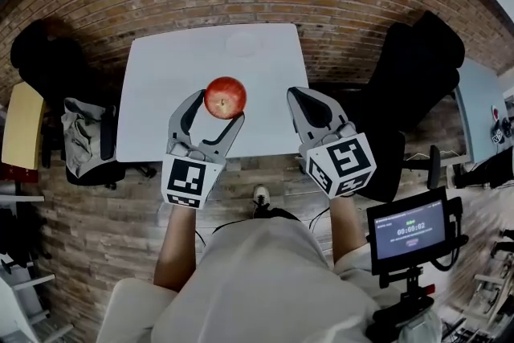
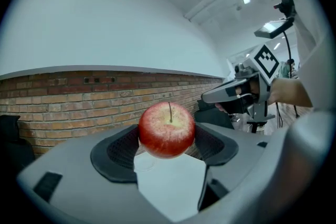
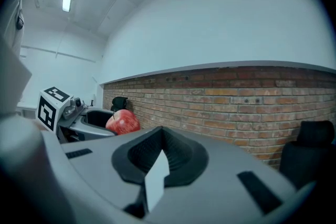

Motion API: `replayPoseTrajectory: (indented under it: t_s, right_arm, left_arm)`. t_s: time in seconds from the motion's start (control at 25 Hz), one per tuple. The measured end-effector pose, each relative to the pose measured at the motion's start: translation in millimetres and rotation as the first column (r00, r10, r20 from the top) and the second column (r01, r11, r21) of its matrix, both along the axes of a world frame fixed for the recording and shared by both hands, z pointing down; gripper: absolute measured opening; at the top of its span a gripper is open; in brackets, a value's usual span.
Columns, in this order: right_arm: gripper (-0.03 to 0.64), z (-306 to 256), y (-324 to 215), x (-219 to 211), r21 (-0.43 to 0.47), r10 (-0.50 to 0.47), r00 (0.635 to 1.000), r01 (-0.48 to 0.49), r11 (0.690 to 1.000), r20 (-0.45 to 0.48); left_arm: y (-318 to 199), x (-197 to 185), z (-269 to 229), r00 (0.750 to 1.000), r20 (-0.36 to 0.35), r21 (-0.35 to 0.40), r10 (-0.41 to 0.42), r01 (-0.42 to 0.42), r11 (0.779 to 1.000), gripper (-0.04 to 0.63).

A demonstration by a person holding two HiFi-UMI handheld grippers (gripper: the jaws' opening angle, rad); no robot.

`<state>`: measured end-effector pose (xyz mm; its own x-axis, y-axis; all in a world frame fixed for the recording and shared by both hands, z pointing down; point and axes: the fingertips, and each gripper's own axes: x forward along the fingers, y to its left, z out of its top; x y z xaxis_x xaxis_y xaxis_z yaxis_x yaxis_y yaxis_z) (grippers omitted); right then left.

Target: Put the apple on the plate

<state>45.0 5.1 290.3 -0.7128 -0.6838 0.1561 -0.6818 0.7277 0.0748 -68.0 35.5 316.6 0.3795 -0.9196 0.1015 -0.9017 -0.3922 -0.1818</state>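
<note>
Within left claw (image 2: 168, 140), apple (image 2: 167, 130) stem-up.

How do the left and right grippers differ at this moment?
Load: the left gripper grips the red apple; the right gripper holds nothing.
Jaws: the left gripper's stand apart, one on each side of the apple; the right gripper's are together.
Both point forward over the white table, and each carries a marker cube.
</note>
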Motion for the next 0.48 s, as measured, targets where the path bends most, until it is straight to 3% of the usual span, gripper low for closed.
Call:
replayPoseTrajectory:
  t_s: [0.32,0.48]
  right_arm:
    - [0.003,16,-85,12,-0.036,-0.061,0.998,0.061,0.997,-0.004]
    - [0.003,19,-96,10,-0.04,-0.079,0.997,0.079,0.996,-0.008]
  left_arm:
    - [-91,14,11,0.999,0.02,-0.026,-0.049,0.049,0.998,0.342]
    - [-110,12,16,0.998,0.026,-0.039,-0.057,0.058,0.998,0.342]
